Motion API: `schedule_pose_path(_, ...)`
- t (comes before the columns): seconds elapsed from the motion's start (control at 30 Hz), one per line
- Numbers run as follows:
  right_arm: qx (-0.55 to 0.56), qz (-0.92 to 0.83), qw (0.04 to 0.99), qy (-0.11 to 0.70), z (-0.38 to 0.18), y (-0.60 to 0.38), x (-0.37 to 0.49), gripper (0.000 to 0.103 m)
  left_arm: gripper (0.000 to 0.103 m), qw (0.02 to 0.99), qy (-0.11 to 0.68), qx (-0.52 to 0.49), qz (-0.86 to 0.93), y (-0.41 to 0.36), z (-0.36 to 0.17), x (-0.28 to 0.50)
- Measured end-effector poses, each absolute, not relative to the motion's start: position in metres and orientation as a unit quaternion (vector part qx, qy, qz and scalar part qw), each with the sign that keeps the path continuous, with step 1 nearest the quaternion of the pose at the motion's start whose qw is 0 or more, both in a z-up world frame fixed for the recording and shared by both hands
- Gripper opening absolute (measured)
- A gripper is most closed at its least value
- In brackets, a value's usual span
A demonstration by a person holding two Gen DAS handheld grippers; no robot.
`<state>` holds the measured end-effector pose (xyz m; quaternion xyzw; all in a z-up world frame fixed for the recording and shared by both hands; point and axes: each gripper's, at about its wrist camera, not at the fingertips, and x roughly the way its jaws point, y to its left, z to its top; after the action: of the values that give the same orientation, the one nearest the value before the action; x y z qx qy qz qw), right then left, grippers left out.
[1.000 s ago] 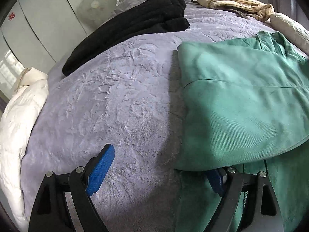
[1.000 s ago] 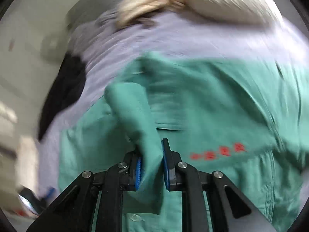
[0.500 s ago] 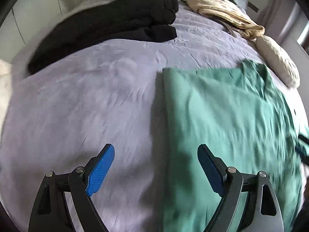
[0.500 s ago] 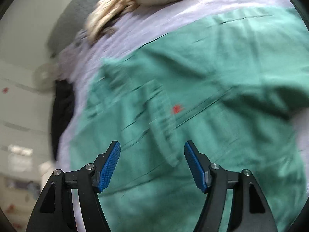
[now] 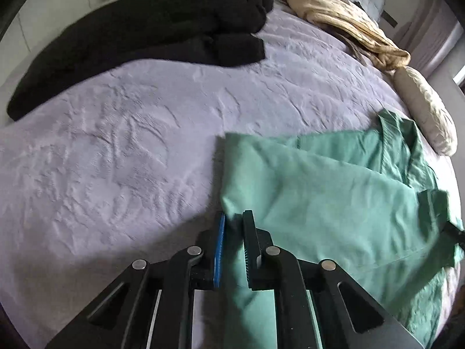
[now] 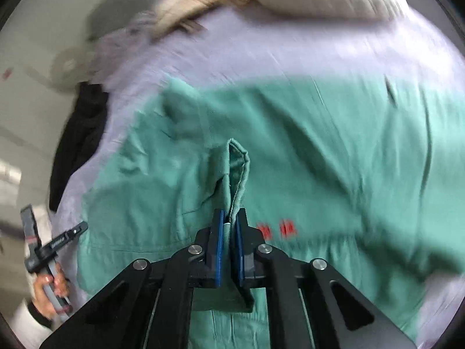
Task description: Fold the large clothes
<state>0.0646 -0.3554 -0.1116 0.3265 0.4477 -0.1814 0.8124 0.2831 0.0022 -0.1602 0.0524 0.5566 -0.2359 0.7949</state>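
Note:
A large green garment lies spread on the purple bedspread, with red lettering on it in the right wrist view. My left gripper is at the garment's left edge. Its jaws are closing, and the cloth's edge is pinched between the blue pads. My right gripper is over the middle of the green garment. Its jaws are closing on a raised fold of the cloth that stands up between the pads.
A black garment lies at the far left of the bed, with a beige garment at the far end. A white pillow lies along the right side. A person's hand holds the other gripper's handle at the left.
Half a second ago both grippers stood wide open over the cloth. Now each has closed on green fabric, the left at the garment's edge, the right on a lifted fold.

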Motion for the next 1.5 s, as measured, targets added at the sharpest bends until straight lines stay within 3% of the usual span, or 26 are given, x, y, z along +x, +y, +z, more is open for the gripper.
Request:
schedule_pose_path(0.1,0.307,-0.194,0.816,0.450,-0.111,-0.366,0.071,0.009,0.014,0.798,0.560,0.047,-0.219,0.002,-0.165,0.289)
schedule_pose_path(0.23,0.375,-0.208,0.765,0.481,-0.147,-0.386,0.063,0.016,0.014,0.807,0.551,0.060,-0.205,0.011,-0.157,0.287)
schedule_pose_path(0.3,0.378,-0.213,0.768,0.472,-0.143,-0.382,0.053,0.029,0.014,0.798,0.558,0.091,-0.206,0.022,-0.151,0.279)
schedule_pose_path(0.37,0.372,-0.214,0.771,0.470,-0.134,-0.372,0.041,0.054,0.014,0.793,0.561,0.114,-0.211,0.033,-0.147,0.267)
schedule_pose_path(0.4,0.378,-0.208,0.775,0.462,-0.127,-0.366,0.035,0.057,0.014,0.792,0.558,0.123,-0.214,0.039,-0.145,0.259)
schedule_pose_path(0.57,0.470,-0.105,0.767,0.425,-0.114,-0.305,0.021,0.057,0.014,0.784,0.571,0.123,-0.209,0.072,-0.141,0.220)
schedule_pose_path(0.8,0.567,0.079,0.685,0.450,-0.175,-0.147,0.106,0.057,0.014,0.792,0.577,0.094,-0.176,0.095,-0.140,0.202)
schedule_pose_path(0.83,0.565,0.083,0.684,0.454,-0.183,-0.127,0.122,0.055,0.014,0.792,0.577,0.093,-0.176,0.097,-0.139,0.201)
schedule_pose_path(0.93,0.564,0.075,0.686,0.452,-0.197,-0.100,0.156,0.003,0.014,0.797,0.572,0.102,-0.162,0.110,-0.136,0.196)
schedule_pose_path(1.03,0.571,0.071,0.690,0.439,-0.201,-0.088,0.171,0.003,0.016,0.807,0.562,0.103,-0.153,0.123,-0.132,0.192)
schedule_pose_path(1.07,0.565,0.074,0.692,0.443,-0.203,-0.081,0.174,0.003,0.051,0.808,0.560,0.104,-0.148,0.127,-0.132,0.191)
schedule_pose_path(1.1,0.559,0.077,0.691,0.452,-0.207,-0.074,0.178,0.003,0.097,0.810,0.559,0.104,-0.143,0.129,-0.132,0.190)
schedule_pose_path(1.13,0.550,0.079,0.689,0.466,-0.213,-0.066,0.180,0.003,0.103,0.821,0.546,0.103,-0.130,0.132,-0.129,0.187)
schedule_pose_path(1.4,0.504,0.076,0.686,0.520,-0.205,-0.055,0.157,0.004,0.103,0.816,0.552,0.108,-0.136,0.126,-0.127,0.182)
schedule_pose_path(1.43,0.490,0.066,0.698,0.518,-0.194,-0.066,0.148,0.011,0.103,0.813,0.555,0.111,-0.141,0.123,-0.129,0.181)
schedule_pose_path(1.5,0.470,0.034,0.723,0.505,-0.177,-0.096,0.134,0.041,0.103,0.804,0.563,0.113,-0.151,0.112,-0.132,0.180)
